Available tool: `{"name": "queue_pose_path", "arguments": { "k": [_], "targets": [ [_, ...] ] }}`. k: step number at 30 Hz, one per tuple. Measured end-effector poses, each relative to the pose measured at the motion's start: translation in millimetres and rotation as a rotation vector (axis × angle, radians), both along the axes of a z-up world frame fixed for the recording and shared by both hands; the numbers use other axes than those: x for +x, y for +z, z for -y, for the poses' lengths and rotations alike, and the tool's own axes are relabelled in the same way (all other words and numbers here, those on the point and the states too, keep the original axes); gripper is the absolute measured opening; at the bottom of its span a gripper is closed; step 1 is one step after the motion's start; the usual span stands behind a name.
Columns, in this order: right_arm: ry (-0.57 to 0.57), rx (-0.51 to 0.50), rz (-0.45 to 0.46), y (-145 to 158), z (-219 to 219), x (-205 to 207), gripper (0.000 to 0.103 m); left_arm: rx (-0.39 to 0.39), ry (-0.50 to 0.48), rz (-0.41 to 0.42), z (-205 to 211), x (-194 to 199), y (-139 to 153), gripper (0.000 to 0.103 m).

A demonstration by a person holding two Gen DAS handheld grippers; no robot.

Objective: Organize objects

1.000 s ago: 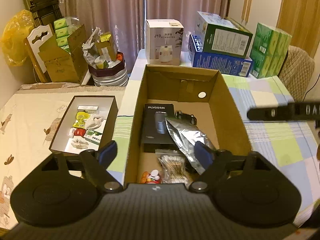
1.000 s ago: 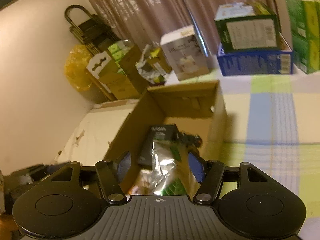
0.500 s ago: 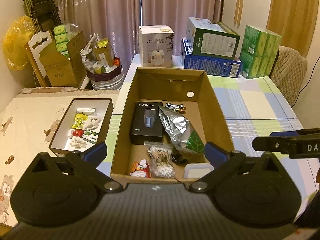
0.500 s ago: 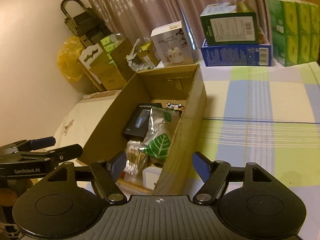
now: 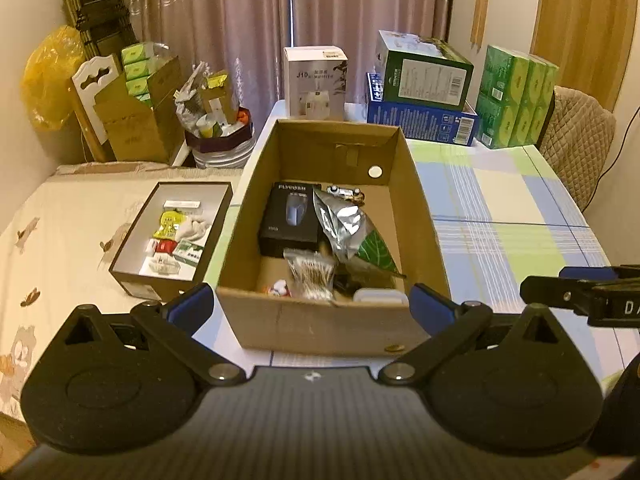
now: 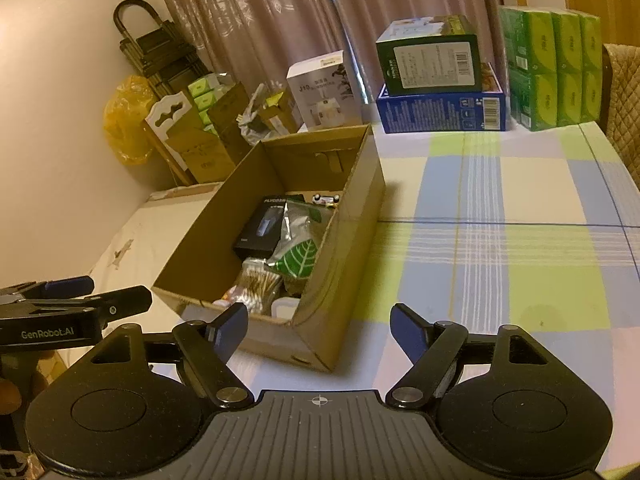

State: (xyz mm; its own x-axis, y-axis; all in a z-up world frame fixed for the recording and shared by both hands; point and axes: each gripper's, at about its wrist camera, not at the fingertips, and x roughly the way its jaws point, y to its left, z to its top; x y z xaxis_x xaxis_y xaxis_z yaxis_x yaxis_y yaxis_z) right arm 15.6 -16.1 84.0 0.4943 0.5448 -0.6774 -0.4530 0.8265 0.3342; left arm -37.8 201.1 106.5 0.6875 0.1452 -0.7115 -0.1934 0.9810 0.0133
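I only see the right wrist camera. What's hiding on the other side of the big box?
Observer: A small dark box sits just left of the cardboard box. It holds little packets.
Operator: Is my left claw open? I only see it from the side.
Observer: Yes, the left claw is wide open and empty, aimed at the cardboard box.
Operator: Anything else I miss?
Observer: A white dot on the cardboard box's far inside wall, near the right corner.
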Motion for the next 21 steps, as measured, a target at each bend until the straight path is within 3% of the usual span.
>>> {"name": "queue_pose_path", "arguments": {
  "k": [21],
  "targets": [
    [0.000,-0.079,0.006,-19,15,-26,0.076,0.000,0.033,-0.032,13,-21,-18,0.102]
  ]
}}
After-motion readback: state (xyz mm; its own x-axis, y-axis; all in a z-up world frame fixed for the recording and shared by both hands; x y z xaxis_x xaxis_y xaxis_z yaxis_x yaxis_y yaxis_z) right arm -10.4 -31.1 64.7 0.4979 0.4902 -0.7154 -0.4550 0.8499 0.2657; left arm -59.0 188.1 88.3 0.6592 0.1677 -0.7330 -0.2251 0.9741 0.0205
